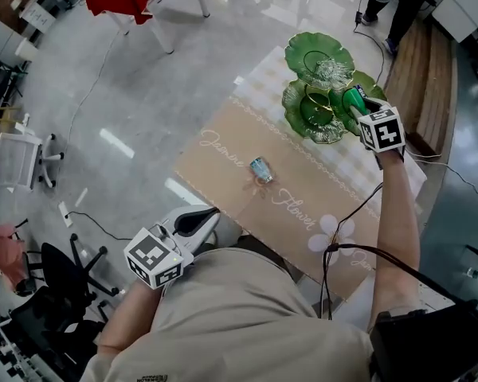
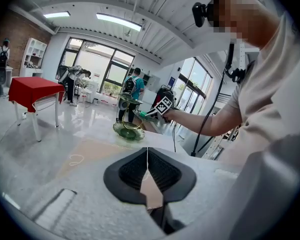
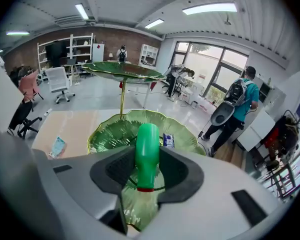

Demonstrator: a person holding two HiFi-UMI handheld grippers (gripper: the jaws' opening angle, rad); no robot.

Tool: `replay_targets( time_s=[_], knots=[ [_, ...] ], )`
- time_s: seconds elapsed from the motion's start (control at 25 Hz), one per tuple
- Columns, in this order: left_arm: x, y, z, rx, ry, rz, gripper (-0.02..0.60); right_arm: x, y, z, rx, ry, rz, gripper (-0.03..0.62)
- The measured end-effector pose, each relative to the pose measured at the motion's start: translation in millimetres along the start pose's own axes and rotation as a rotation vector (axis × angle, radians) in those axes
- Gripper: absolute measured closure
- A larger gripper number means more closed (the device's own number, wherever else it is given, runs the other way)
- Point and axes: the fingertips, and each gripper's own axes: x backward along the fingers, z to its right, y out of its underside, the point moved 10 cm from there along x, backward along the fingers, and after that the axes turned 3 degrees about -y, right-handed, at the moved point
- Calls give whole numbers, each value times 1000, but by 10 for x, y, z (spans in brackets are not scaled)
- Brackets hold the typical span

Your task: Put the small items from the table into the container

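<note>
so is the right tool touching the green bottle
Touching. The right gripper view shows the right tool shut on the green bottle, a pad pressed against each side.

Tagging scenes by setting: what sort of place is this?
Likely an open-plan lab or office workspace, not a home: office chairs, shelves against a brick wall, and big windows, with several people at work in the background.

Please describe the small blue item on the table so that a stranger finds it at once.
Find the big beige tablecloth. Near its middle, between the two printed words, lies a small blue packet. It alone lies on the cloth; the other blue packet sits in the green dish.
</note>
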Motion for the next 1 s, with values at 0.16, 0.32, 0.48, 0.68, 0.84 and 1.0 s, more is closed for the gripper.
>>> replay_targets(
  time_s=[0.16, 0.32, 0.48, 0.68, 0.84, 1.0],
  knots=[
    [8, 23, -32, 7, -5, 0, 574, -68, -2, 0, 9, 10, -17, 436],
    [44, 26, -46, 9, -5, 1, 574, -97, 3, -8, 15, 20, -28, 434],
    [72, 13, -68, 6, 3, 2, 574, -45, -2, -9, 13, 31, -19, 410],
    [115, 4, -99, -8, 27, 9, 574, 144, -21, -44, 1, 64, 8, 402],
    [192, -7, -126, -24, 53, 14, 574, 385, -37, -159, -15, 97, 45, 402],
    [288, 3, -148, -45, 92, 22, 574, 676, -26, -379, -40, 137, 94, 404]
  ],
)
